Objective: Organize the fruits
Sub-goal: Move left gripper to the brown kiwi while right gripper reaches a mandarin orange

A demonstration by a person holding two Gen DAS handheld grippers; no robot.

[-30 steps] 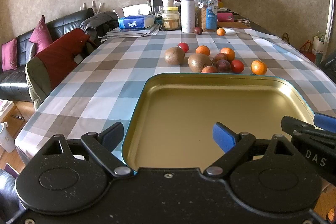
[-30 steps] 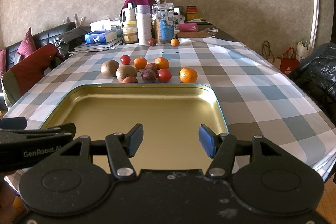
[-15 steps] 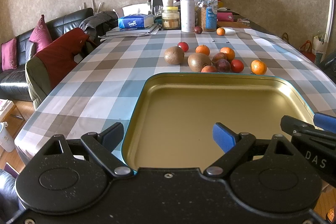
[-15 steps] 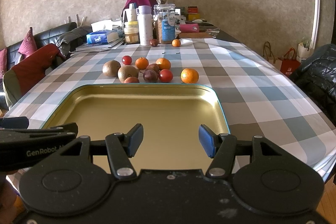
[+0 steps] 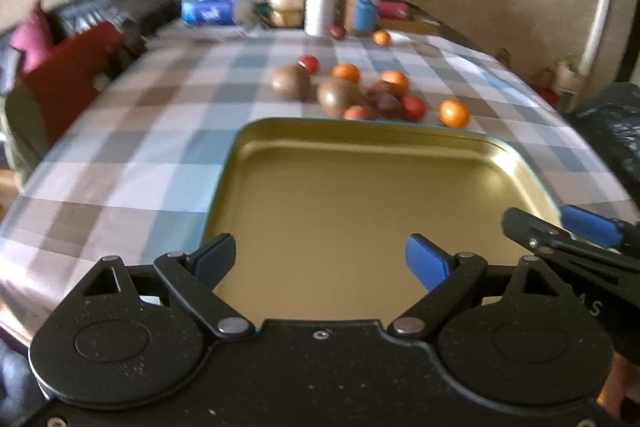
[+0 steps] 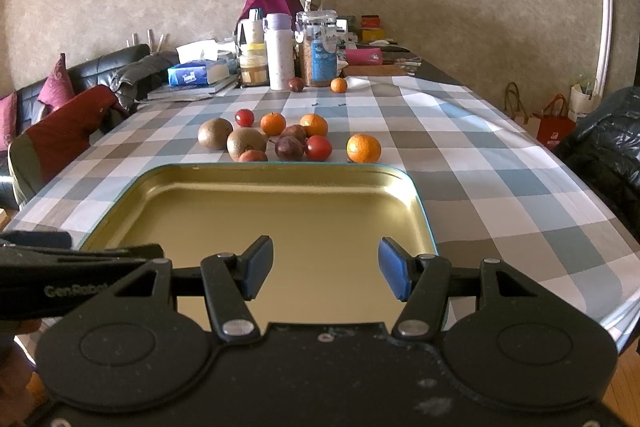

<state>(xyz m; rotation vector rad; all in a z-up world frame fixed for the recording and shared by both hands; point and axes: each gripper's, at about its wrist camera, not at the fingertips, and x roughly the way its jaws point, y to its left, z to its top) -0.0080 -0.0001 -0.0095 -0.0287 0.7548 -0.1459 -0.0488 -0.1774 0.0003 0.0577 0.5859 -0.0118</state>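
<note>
An empty gold tray (image 6: 416,195) (image 5: 236,163) lies on the checked table in front of both grippers. Beyond its far rim lies a cluster of fruit: two brown kiwis (image 6: 247,143) (image 5: 340,97), several oranges (image 6: 363,148) (image 5: 453,113), red tomatoes (image 6: 319,148) and dark passion fruits (image 6: 289,149). A lone orange (image 6: 339,85) and a dark fruit (image 6: 296,84) lie farther back. My left gripper (image 5: 320,259) is open and empty over the tray's near edge. My right gripper (image 6: 325,269) is open and empty over the tray's near edge too.
Jars, a white bottle (image 6: 279,53), a tissue box (image 6: 192,75) and books stand at the table's far end. A chair with a red jacket (image 6: 60,131) and a sofa are on the left. A dark jacket (image 6: 608,147) lies at the right edge.
The left wrist view is now blurred and has shifted: the left gripper has moved forward and turned a little to the right. The right gripper has crept slightly forward. No fruit moved.
</note>
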